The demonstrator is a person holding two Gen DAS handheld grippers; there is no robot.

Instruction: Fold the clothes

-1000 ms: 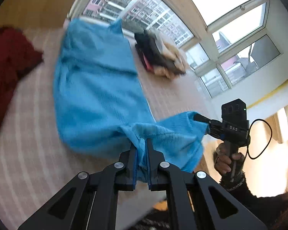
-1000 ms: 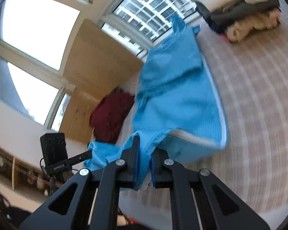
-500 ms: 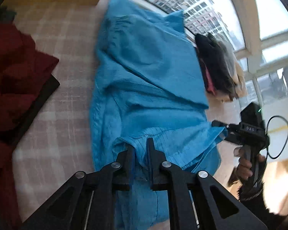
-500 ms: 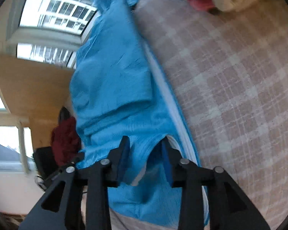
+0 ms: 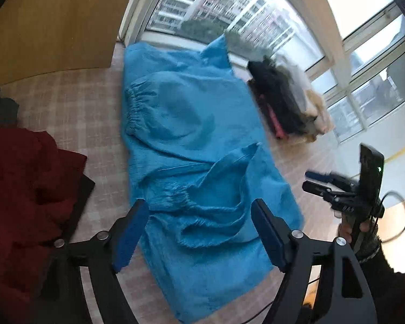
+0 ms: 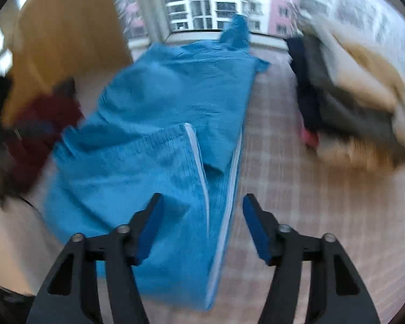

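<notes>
Fold step just laid: blue garment (image 5: 191,145) lies doubled on checked bed cover (image 5: 75,108), near end folded over. Both jaws have just been opening; I see left gripper (image 5: 199,232) wide, right gripper (image 6: 202,226) parted, neither holding cloth. Garment sits below and between the pads, loose. Next, I judge: regrip side edge for second fold; right view is blurred, so edge choice unsure.

Checked bed cover (image 5: 75,113): blue garment (image 5: 191,140), red clothes (image 5: 27,189), folded stack (image 5: 286,108).

Motion-blurred clothes stack (image 6: 359,102), red garment (image 6: 40,118).
</notes>
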